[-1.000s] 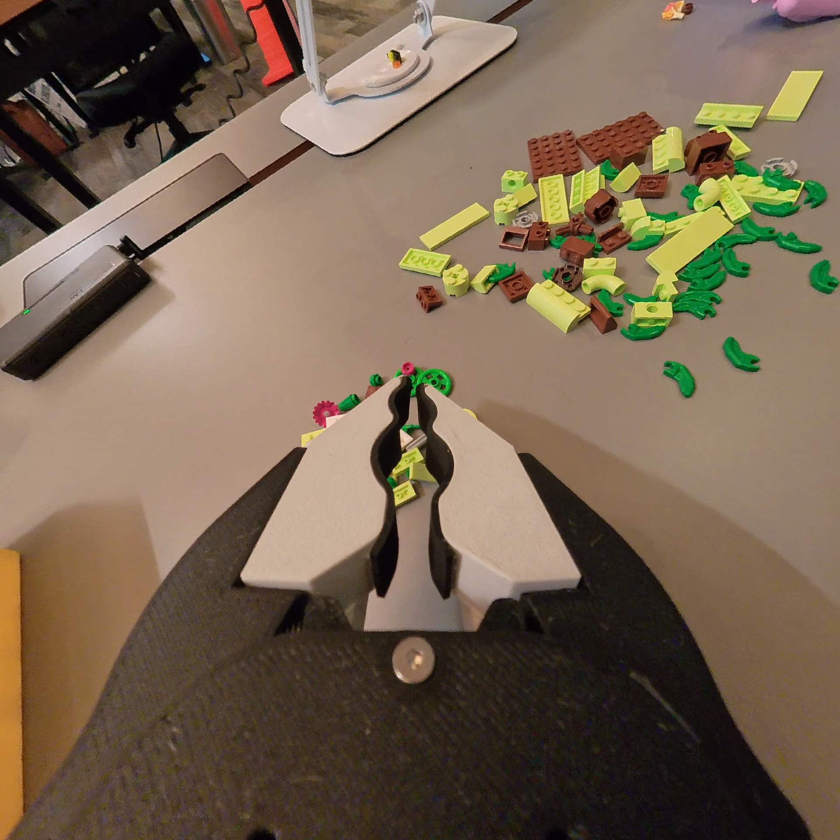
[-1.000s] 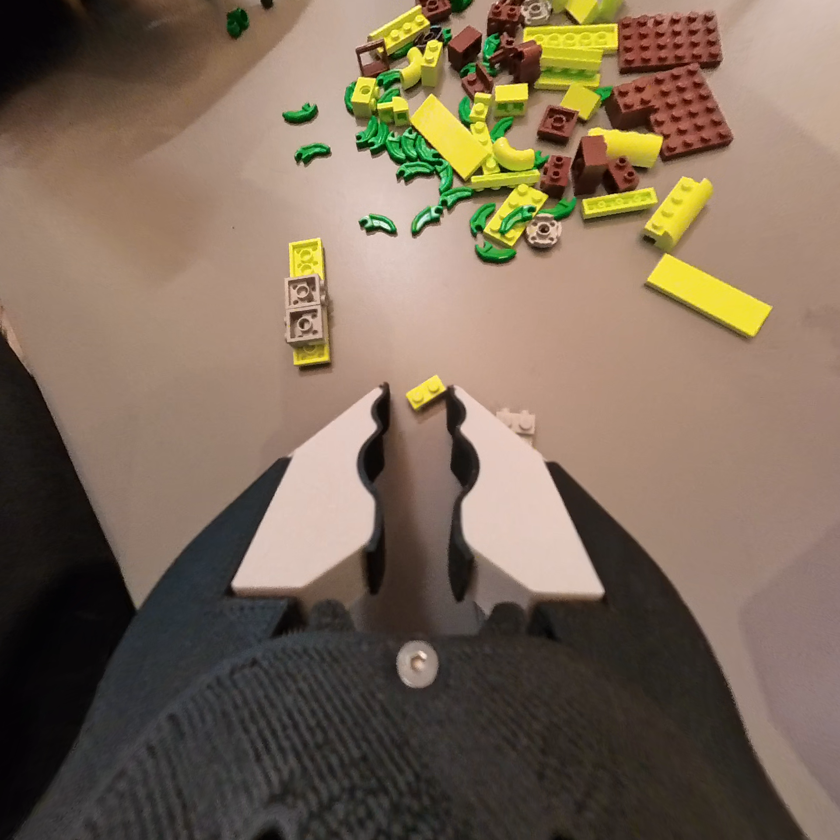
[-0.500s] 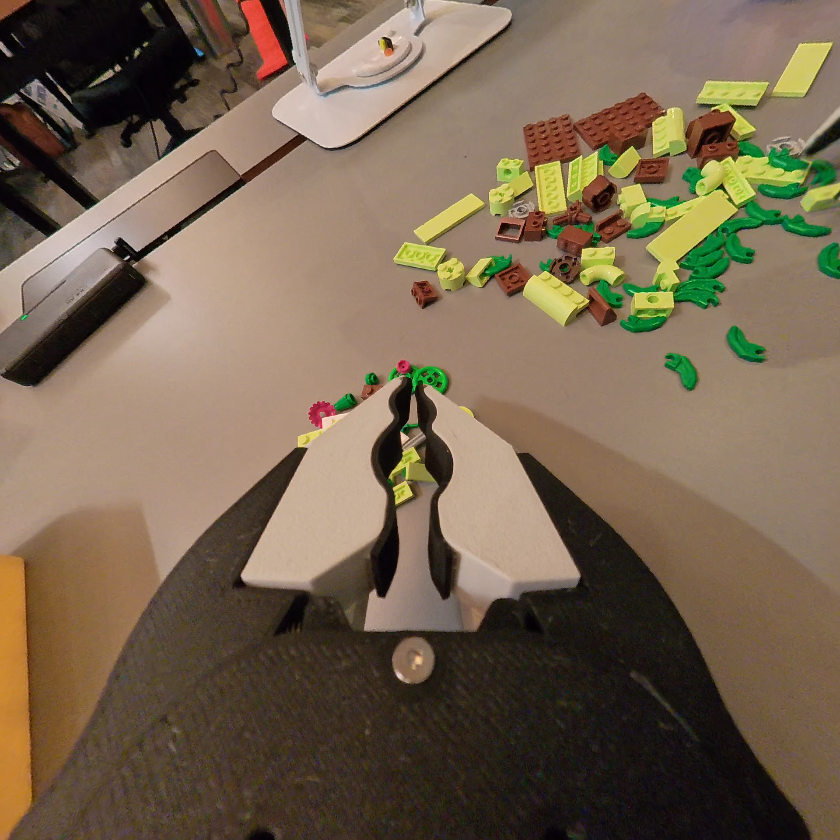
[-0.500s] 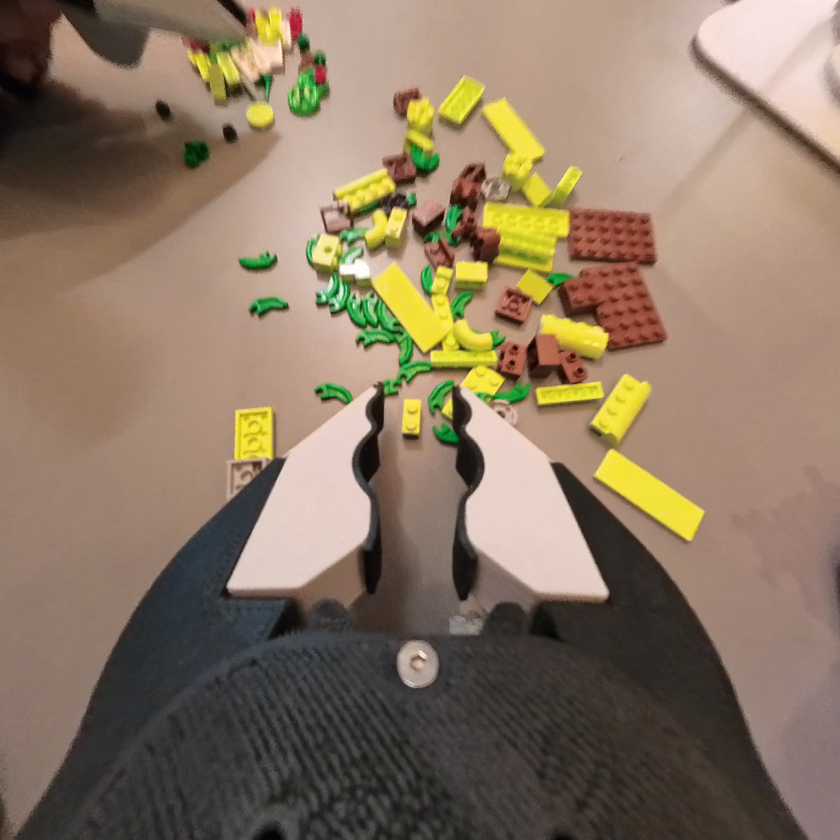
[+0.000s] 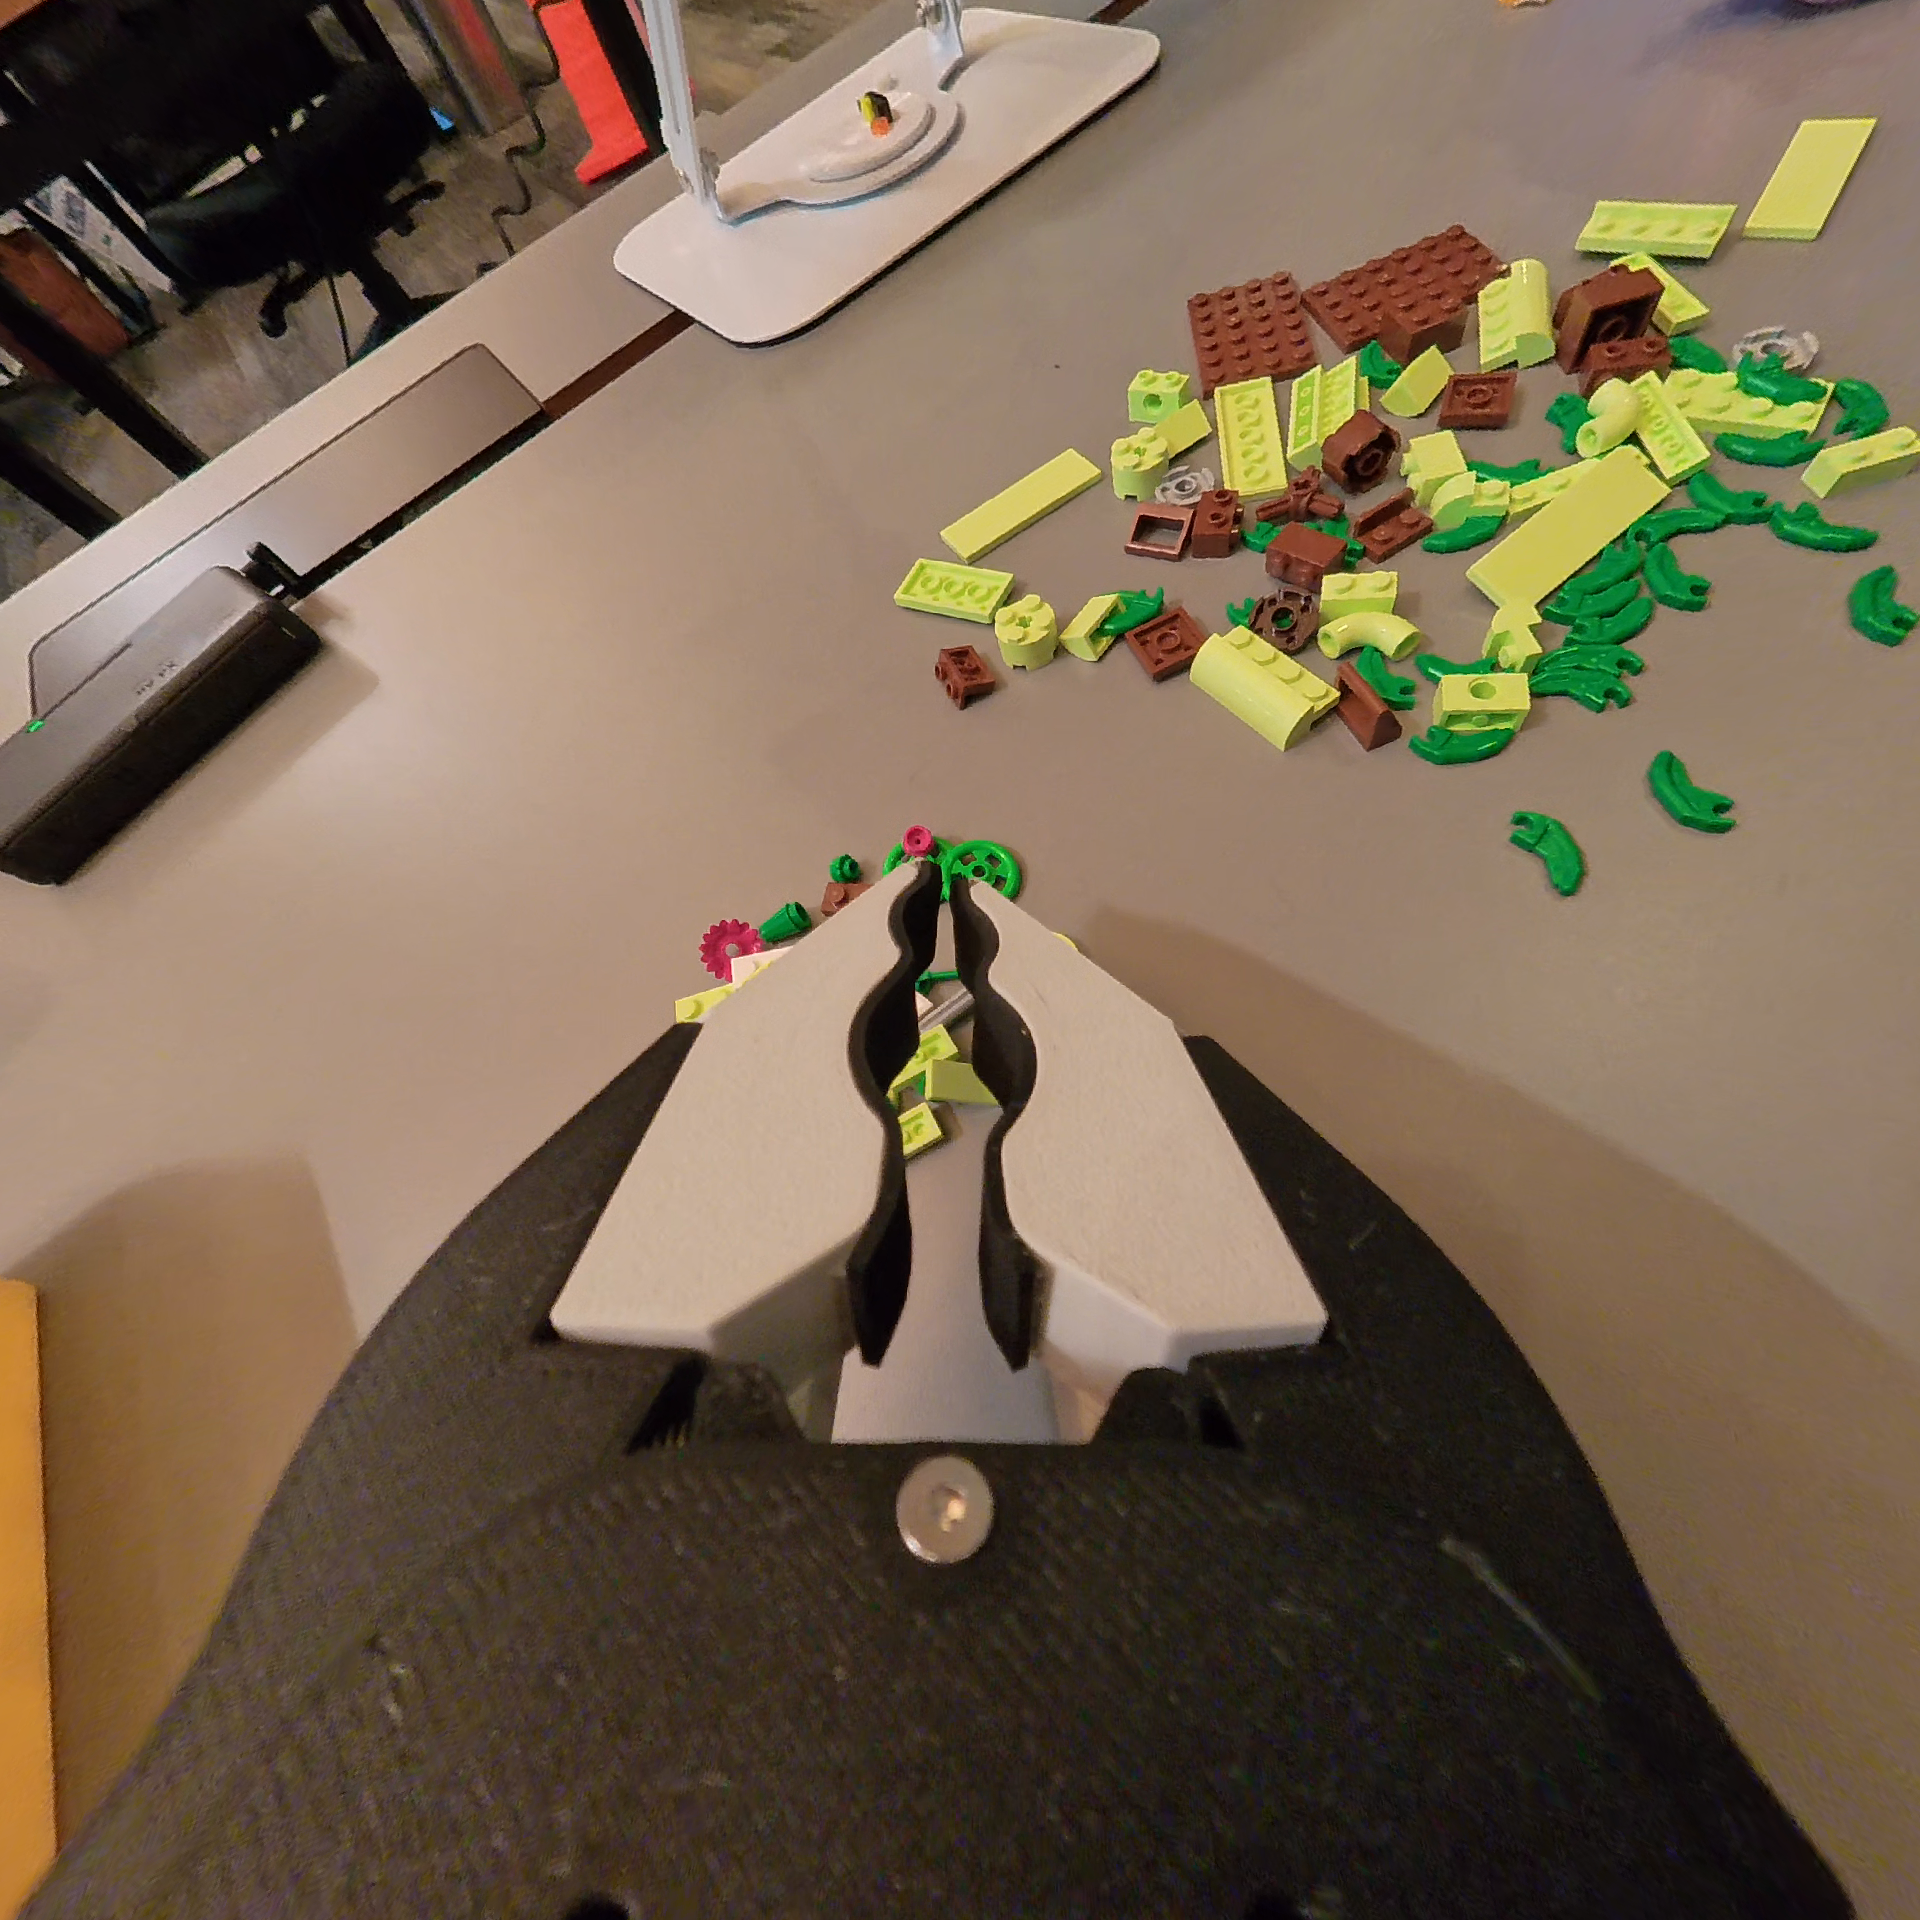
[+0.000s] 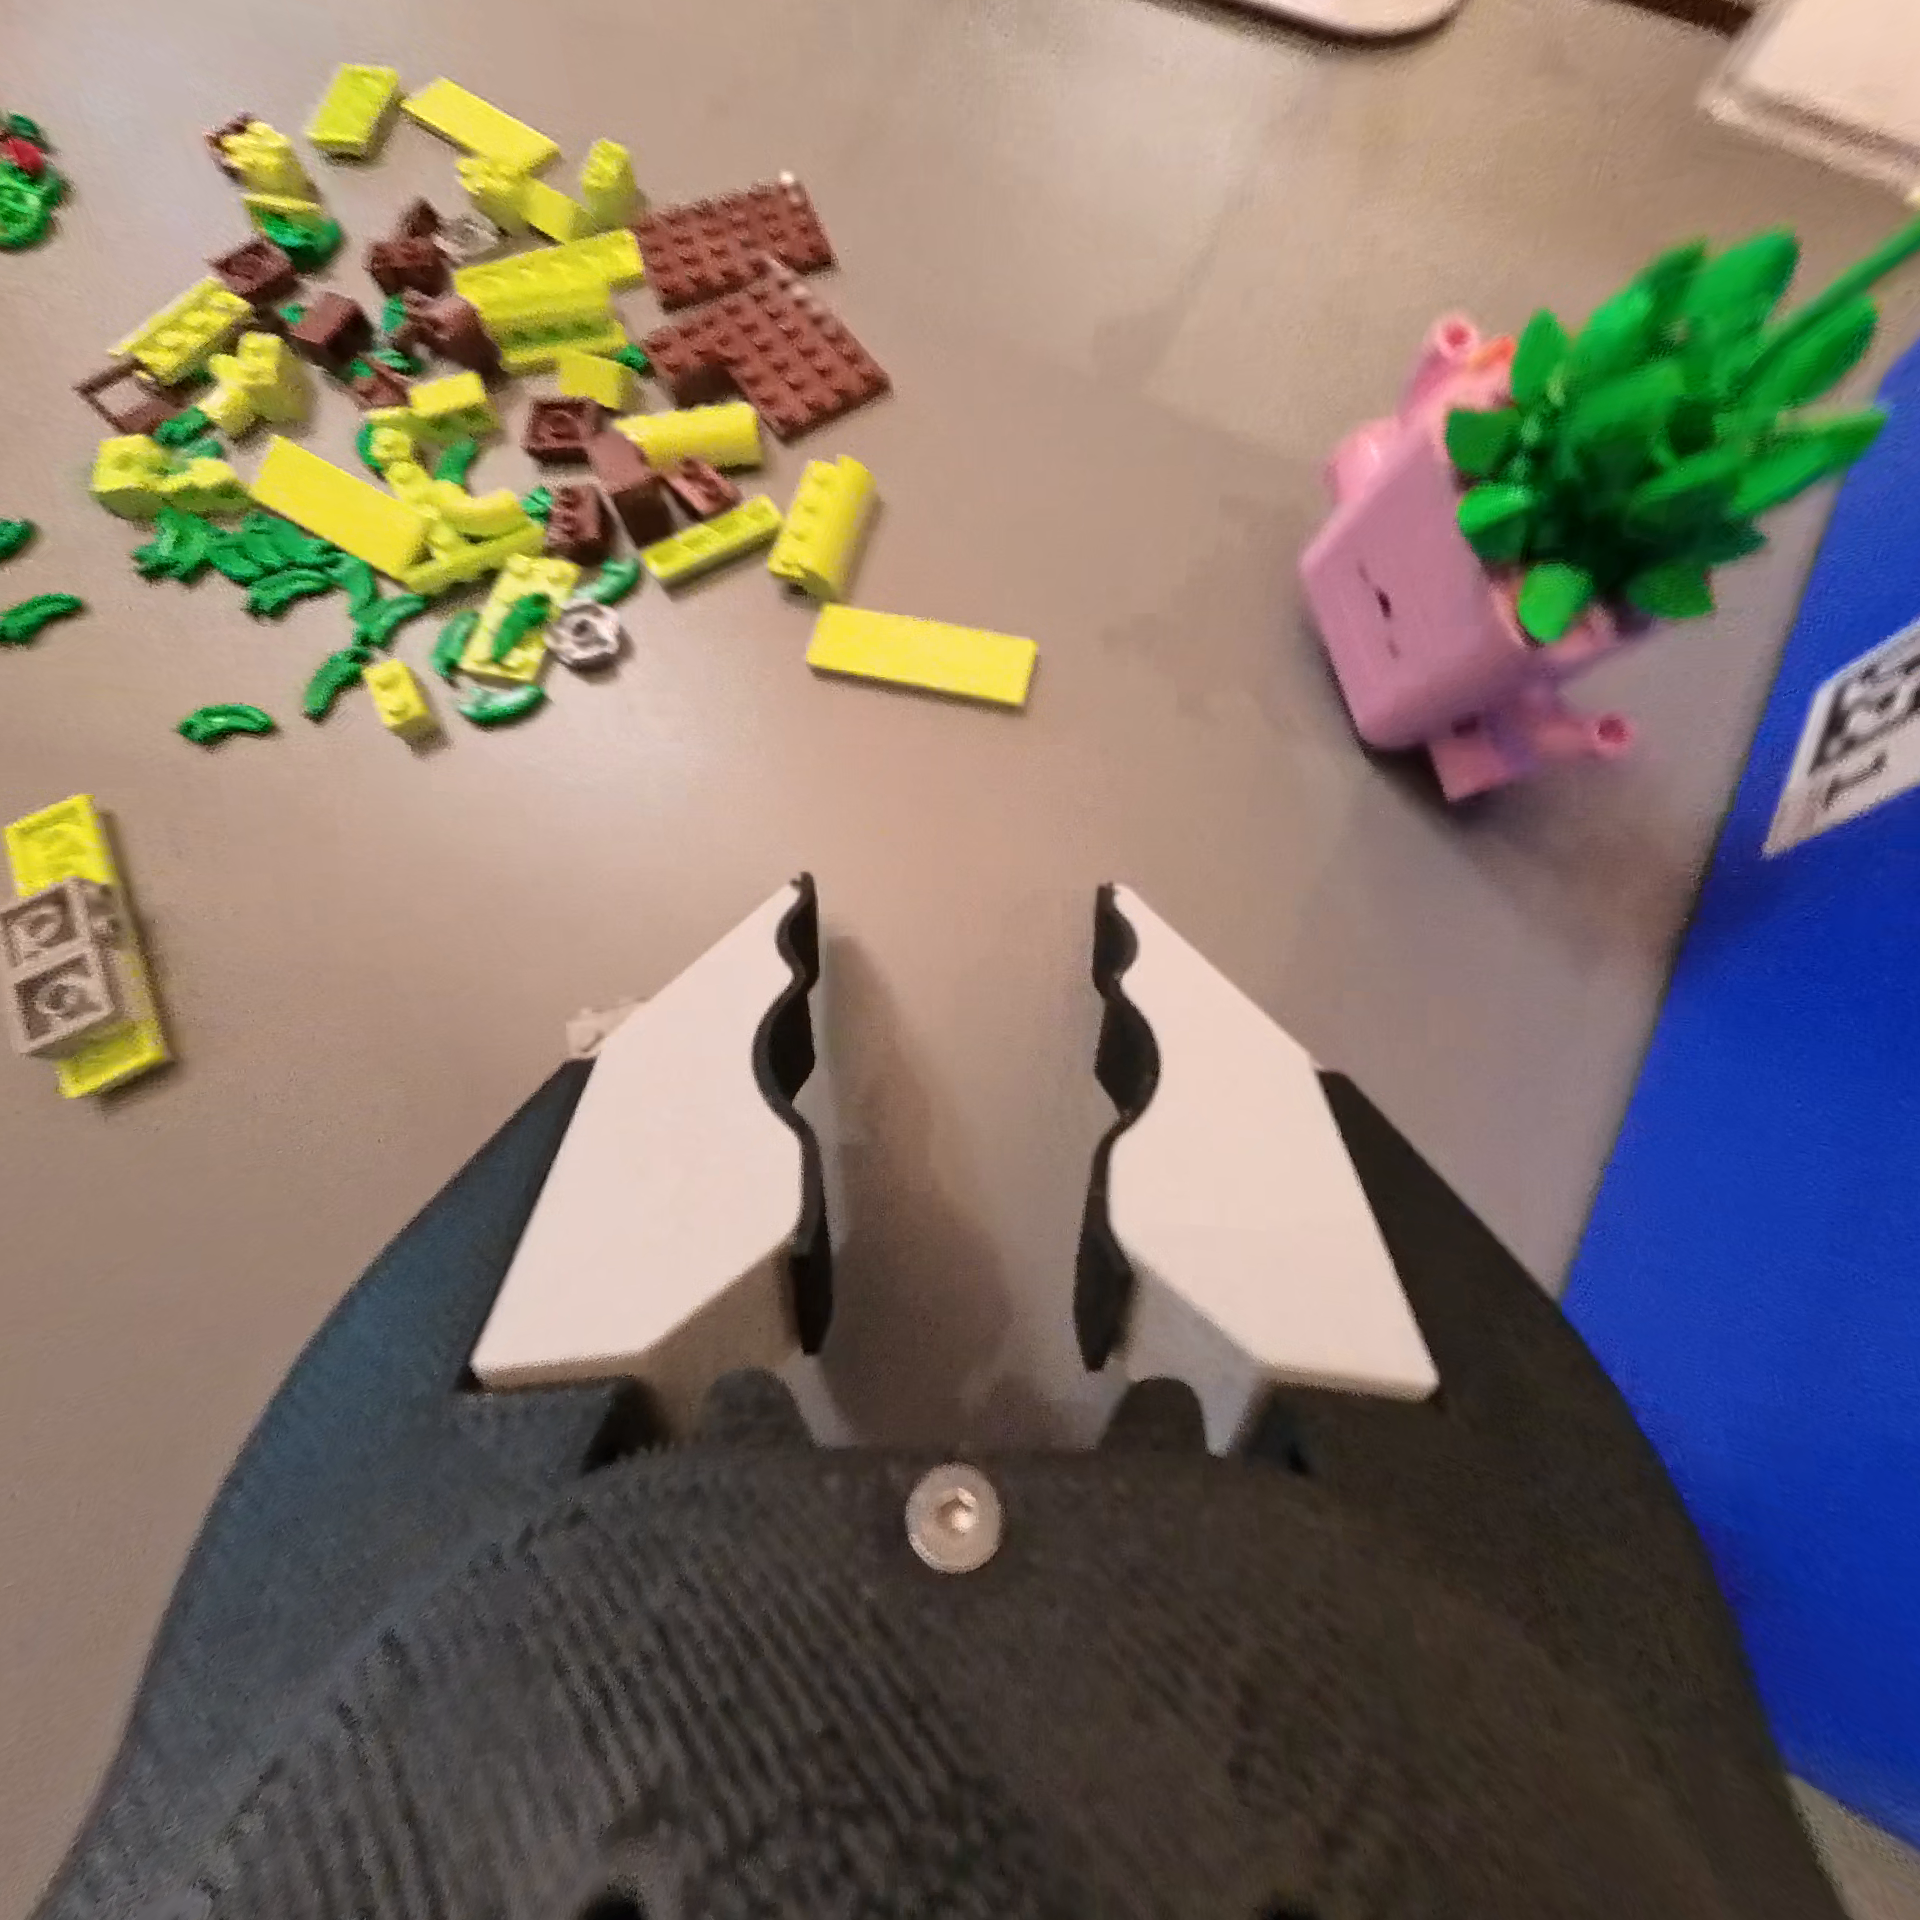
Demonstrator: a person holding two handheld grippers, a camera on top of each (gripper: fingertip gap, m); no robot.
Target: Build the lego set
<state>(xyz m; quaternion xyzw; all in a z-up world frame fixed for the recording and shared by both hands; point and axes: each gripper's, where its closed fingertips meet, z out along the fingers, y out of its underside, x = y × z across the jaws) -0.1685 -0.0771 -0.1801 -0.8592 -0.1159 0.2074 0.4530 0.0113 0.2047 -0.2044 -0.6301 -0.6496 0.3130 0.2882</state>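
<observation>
The left gripper (image 5: 940, 883) hangs low over the grey table (image 5: 623, 675) with its jaws nearly together, a thin gap between the tips, and nothing visibly clamped. Directly beneath and just ahead of it lies a small cluster of loose parts: a green wheel-shaped piece (image 5: 982, 864), a magenta flower piece (image 5: 729, 945) to the left, and lime bits seen through the jaw gap. The main pile of lime, brown and green lego pieces (image 5: 1455, 499) lies well apart, ahead and to the right.

The right gripper (image 6: 956, 894) has its jaws spread wide and holds nothing; bare table shows between them. The pile (image 6: 468, 416) sits ahead to its left, a lime plate carrying two grey bricks (image 6: 73, 966) lies near the left edge, and a pink block figure topped with green leaves (image 6: 1455, 582) stands ahead to the right, beside a blue surface (image 6: 1787, 1143).
</observation>
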